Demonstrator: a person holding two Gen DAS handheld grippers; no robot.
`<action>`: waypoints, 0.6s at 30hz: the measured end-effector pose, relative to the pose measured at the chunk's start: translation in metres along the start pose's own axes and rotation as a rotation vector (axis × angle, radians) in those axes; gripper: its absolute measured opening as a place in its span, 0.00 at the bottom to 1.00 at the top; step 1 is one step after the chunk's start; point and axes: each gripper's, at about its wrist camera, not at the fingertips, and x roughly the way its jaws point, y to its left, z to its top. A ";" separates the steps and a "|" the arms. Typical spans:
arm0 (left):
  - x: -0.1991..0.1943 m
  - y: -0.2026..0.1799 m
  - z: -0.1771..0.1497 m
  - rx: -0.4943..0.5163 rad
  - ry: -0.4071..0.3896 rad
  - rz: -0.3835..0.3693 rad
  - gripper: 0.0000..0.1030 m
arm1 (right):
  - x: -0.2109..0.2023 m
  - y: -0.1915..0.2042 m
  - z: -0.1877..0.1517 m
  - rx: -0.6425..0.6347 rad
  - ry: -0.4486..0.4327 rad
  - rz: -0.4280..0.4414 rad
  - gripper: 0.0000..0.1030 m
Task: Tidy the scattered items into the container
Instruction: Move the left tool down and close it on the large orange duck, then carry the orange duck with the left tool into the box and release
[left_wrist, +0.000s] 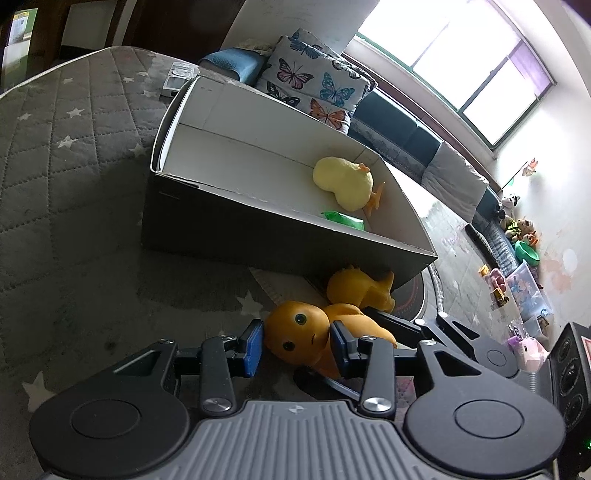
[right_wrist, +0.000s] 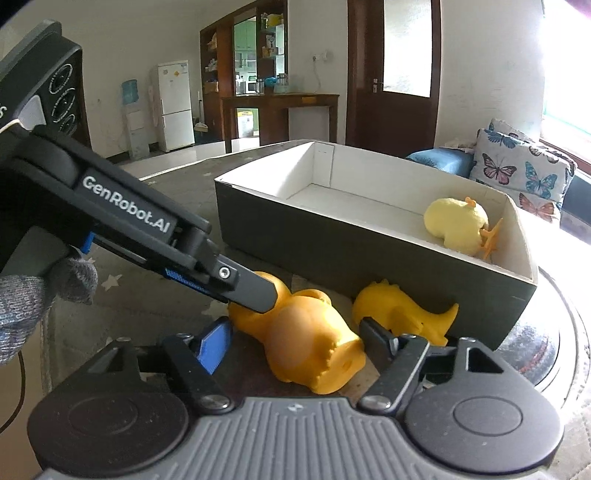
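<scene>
A dark box (left_wrist: 229, 218) with a white inside is seen on a grey quilted cover with white stars (left_wrist: 66, 155), which is spread over the counter. Inside the box, toward its 3 o'clock end in the left wrist view, a pale yellow plush chick (left_wrist: 343, 182) is lying, and a green packet (left_wrist: 343, 220) is seen just beside it at 6 o'clock, against the near wall. Outside the box, close against its near wall, a small yellow dinosaur toy (right_wrist: 402, 308) is lying on its side. Just at 8 o'clock of it in the right wrist view, an orange duck toy (right_wrist: 306, 339) is lying on the cover with its feet toward the camera. A butterfly-print cushion (left_wrist: 314, 83) and a blue one are seen behind the box at 12 o'clock, and a scatter of toys is seen on the floor far off at 3 o'clock.

The left tool (left_wrist: 295, 345) is angled downward, and its blue pads (left_wrist: 254, 347) are set on either side of the duck's head; whether they press on it cannot be told, as a narrow gap seems to show at the 9 o'clock pad. In the right wrist view this tool is seen coming in from 10 o'clock, held by a hand in a grey knit glove (right_wrist: 40, 291), with its finger lying across the duck's head.

The right tool (right_wrist: 295, 341) is also angled downward, part open, with the duck's body between its fingers and clear of both; the 3 o'clock finger is standing between the duck and the dinosaur
</scene>
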 end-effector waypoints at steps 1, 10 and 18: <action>0.000 0.001 0.000 -0.002 -0.001 -0.003 0.41 | -0.001 0.000 0.000 -0.001 -0.001 -0.002 0.71; -0.011 -0.004 0.001 0.023 -0.019 0.001 0.40 | -0.013 0.001 0.003 0.009 -0.016 -0.014 0.53; -0.035 -0.022 0.017 0.071 -0.092 -0.023 0.40 | -0.035 0.001 0.019 0.000 -0.105 -0.039 0.53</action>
